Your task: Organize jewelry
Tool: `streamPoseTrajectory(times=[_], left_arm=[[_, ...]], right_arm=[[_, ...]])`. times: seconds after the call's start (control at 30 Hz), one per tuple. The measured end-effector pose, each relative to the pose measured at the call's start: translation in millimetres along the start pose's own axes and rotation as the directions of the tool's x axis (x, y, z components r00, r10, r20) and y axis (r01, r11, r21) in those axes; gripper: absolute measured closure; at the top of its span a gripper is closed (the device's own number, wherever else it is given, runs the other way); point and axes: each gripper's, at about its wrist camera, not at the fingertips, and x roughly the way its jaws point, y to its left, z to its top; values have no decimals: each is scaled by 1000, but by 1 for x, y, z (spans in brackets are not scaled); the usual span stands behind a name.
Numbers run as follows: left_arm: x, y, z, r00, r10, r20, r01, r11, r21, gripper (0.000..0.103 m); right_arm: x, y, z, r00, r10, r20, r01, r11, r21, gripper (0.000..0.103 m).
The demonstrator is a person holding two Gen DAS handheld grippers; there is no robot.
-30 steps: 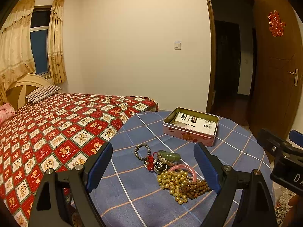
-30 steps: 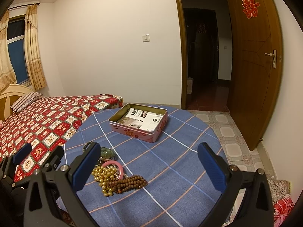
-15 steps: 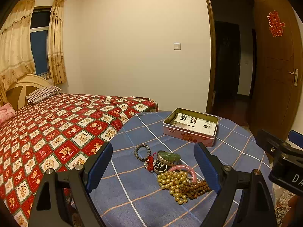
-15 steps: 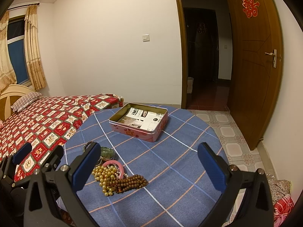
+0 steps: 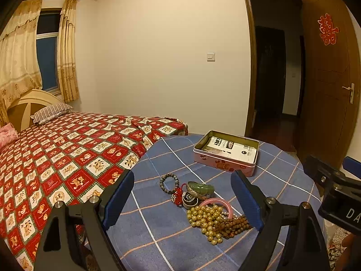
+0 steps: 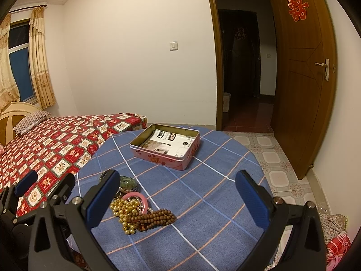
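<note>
I hold both tools above the near edge of the round bench (image 5: 158,232) with its blue checked cloth. My left hand-held gripper (image 5: 182,201) is released, jaws spread wide, grasping nothing; my right hand-held gripper (image 6: 178,196) is likewise spread and empty.

The jewelry lies in one heap on the cloth, directly ahead of the left tool and well apart from the tin. It comprises a strand of golden pearl-like beads (image 5: 204,220), a brown wooden bead string (image 5: 234,223), a pink plastic bangle (image 5: 222,203), a grey stone bead bracelet (image 5: 169,183) with a red knotted tassel (image 5: 178,195), a green stone piece in a silver oval dish (image 5: 199,188), and a small round metal pot (image 5: 190,201).

Risks, in my judgement: the golden and brown strands overlap and touch the bangle, so closing on one is likely to drag the others or spill them over the near edge. Round beads may slip from smooth pads. The dish could tip and shed its stone if knocked.

Containers: the pink rectangular metal tin (image 6: 165,158) stands open at the far side, holding a white printed paper packet (image 6: 173,143) that covers most of its floor. No jewelry is inside yet. The small pot appears to hold dark beads; I cannot confirm this.
</note>
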Motion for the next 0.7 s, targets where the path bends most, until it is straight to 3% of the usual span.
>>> streamPoseTrajectory(times=[0.53, 0.7], left_arm=[[2, 1, -4, 1000, 0, -8, 0, 1000, 7, 15], [20, 12, -12, 998, 13, -66, -11, 999, 33, 15]], right_arm=[[3, 0, -2, 1000, -3, -10, 3, 1000, 3, 0], [15, -12, -4, 1000, -15, -23, 15, 1000, -5, 0]])
